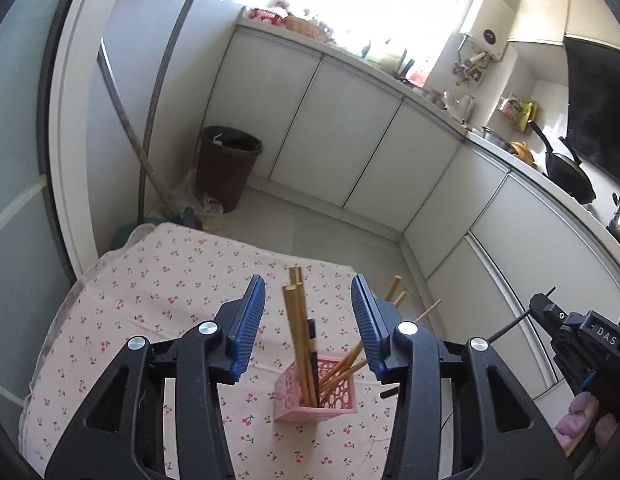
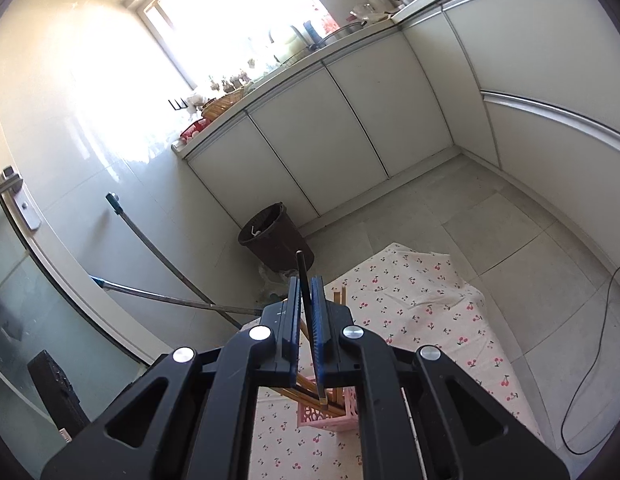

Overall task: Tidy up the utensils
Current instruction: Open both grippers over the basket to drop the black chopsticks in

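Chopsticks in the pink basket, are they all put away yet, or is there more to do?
Nearly. Several wooden chopsticks already stand in the pink basket on the cherry tablecloth. The left gripper is open around them, pressing on nothing. The right gripper is shut on one dark chopstick, which has yet to go in. No other loose utensils show on the cloth.
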A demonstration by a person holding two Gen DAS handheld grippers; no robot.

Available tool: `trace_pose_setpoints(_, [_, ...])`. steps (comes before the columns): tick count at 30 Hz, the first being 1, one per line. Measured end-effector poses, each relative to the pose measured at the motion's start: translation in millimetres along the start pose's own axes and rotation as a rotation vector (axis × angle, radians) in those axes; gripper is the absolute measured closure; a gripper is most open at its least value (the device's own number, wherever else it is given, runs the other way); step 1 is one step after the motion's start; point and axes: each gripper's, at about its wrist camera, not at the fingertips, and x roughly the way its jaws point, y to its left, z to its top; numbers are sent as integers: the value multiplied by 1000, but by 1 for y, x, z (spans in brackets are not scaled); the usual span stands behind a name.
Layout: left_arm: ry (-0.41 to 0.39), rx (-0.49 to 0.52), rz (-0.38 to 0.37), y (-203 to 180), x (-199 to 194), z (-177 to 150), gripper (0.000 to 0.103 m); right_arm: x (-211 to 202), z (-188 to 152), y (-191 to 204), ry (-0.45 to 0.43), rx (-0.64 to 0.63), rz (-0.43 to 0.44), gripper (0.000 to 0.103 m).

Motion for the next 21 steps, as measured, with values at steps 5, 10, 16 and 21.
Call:
trace_pose_setpoints(5, [39, -1, 17, 4, 14, -3, 59, 35, -16, 5, 23, -17, -25, 95])
trace_pose_setpoints(10, [32, 26, 13, 0, 11, -6, 59, 57, -33, 5, 68, -28, -19, 93])
trace_pose_setpoints(16, [-56, 122, -6, -28, -20, -8, 46, 24, -33, 27, -1, -107, -12, 75])
trace_pose_setpoints(21, [-125, 204, 60, -44, -44, -19, 46, -6, -43, 38, -40, -183, -91, 77])
